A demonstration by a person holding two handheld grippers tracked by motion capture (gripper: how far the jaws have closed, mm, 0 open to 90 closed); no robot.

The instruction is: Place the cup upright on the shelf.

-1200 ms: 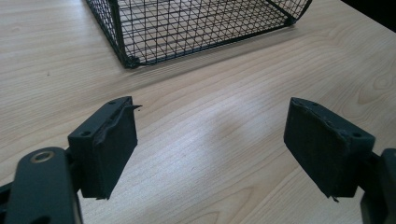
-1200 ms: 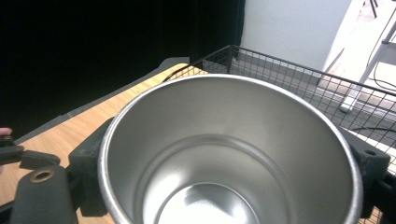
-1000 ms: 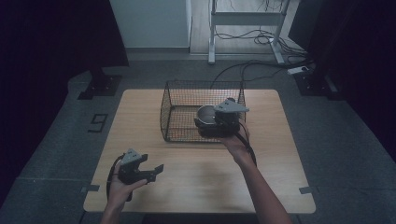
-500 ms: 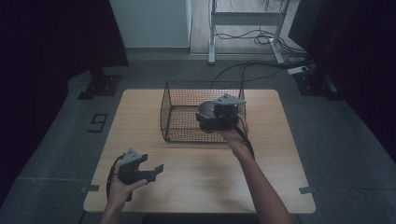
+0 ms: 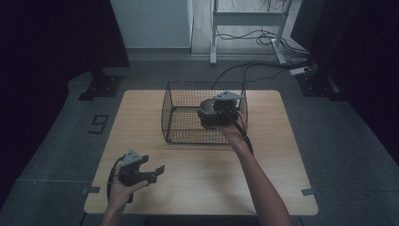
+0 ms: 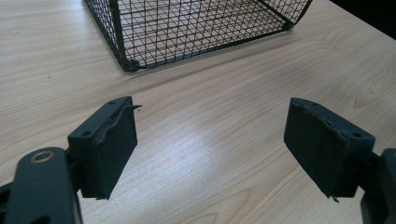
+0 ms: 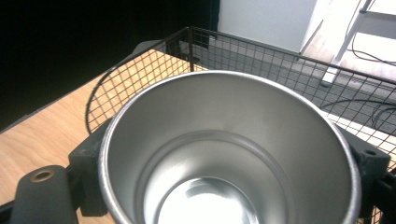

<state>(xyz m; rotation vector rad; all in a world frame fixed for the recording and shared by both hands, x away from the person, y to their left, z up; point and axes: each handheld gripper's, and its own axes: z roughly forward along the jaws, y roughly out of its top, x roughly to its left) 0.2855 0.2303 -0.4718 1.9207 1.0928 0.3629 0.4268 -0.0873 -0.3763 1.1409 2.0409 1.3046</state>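
Your right gripper (image 7: 224,186) clamps a smooth steel cup (image 7: 229,154), base cut off, over the black mesh basket (image 5: 188,115). Your left gripper (image 6: 210,154), near its front corner, gapes wide.

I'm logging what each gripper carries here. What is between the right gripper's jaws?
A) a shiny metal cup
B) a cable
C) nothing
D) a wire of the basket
A: in the right gripper view the metal cup sits open-mouthed between the two black jaws, over the wire basket.
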